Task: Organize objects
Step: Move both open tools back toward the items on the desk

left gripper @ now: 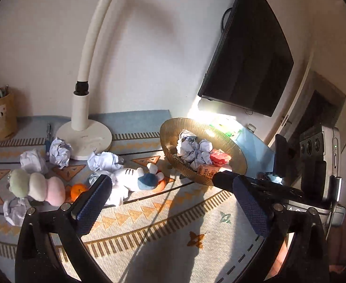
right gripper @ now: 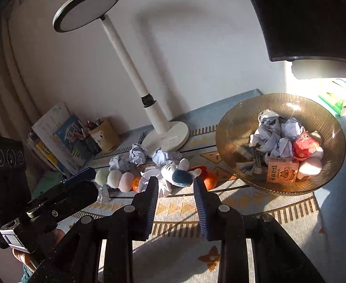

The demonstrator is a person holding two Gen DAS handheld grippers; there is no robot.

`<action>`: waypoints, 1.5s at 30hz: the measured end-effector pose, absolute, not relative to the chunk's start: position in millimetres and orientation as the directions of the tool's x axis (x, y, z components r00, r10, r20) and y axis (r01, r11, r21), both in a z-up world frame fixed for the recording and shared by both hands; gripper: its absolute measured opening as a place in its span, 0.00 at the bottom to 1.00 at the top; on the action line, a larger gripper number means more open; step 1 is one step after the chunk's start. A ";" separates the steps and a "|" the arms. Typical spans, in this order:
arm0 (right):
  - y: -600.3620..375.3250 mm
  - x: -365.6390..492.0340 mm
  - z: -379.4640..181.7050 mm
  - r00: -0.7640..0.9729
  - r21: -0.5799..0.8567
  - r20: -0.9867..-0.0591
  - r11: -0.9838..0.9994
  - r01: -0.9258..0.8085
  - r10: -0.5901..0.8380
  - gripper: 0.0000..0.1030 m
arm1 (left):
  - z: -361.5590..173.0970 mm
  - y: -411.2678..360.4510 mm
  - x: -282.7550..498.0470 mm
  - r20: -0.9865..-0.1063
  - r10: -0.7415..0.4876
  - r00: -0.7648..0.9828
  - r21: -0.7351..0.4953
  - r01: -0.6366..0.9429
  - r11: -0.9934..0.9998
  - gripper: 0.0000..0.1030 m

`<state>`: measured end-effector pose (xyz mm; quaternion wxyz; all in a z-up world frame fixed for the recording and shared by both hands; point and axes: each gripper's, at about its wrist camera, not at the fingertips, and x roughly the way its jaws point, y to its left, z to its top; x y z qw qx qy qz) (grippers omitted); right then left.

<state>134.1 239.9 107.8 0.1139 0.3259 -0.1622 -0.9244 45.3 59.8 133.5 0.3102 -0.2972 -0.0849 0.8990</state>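
Two tools over a patterned counter, both empty; the step in hand, by judgement, is the next pick from the loose pile for transfer to the bowl. The bowl, ahead and to the right of the right tool, already holds paper balls, a small orange box and a red item; still loose on the counter are the white plush just beyond the right tool's tips, an orange beside it, a three-ball plush to the left, and paper balls further back near the lamp.

To do the step well: take one thing at a time; centre the tool over the plush's body rather than an ear; widen the right tool before descent, since its present gap looks too narrow for the plush; close only once the pads flank the thing; lift clear of the bowl's rim before release.

Left tool: jaws fully apart, nothing between them, bare counter below; the white plush lies just past its left pad, the bowl ahead right. Right tool: jaws slightly apart, nothing gripped, touching nothing.
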 end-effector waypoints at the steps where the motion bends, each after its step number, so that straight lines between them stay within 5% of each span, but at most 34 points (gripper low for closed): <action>1: 226.4 134.2 101.4 -0.752 0.374 -0.571 -0.920 0.119 -0.329 0.29 | 130.6 48.5 51.3 -0.486 0.587 -0.647 -0.330 -0.487 -0.809 1.00; 9: 187.4 116.3 39.3 -0.743 0.307 -0.604 -0.945 0.117 -0.288 0.31 | 64.9 -10.9 48.4 -0.577 0.290 -0.764 -0.225 -0.192 -0.955 0.99; 17: 193.3 112.6 21.7 -0.765 0.275 -0.596 -0.957 0.089 -0.243 0.68 | 35.1 -19.4 36.3 -0.603 0.256 -0.756 -0.206 -0.162 -0.965 0.99; 23: 189.5 115.4 24.2 -0.788 0.226 -0.588 -0.972 0.057 -0.183 0.82 | 34.8 -10.6 39.7 -0.612 0.230 -0.756 -0.160 -0.167 -0.973 0.99; 45: 194.6 116.6 22.4 -0.785 0.236 -0.595 -0.971 0.034 -0.173 0.88 | 33.0 -23.7 37.8 -0.627 0.204 -0.751 -0.200 -0.098 -0.975 0.99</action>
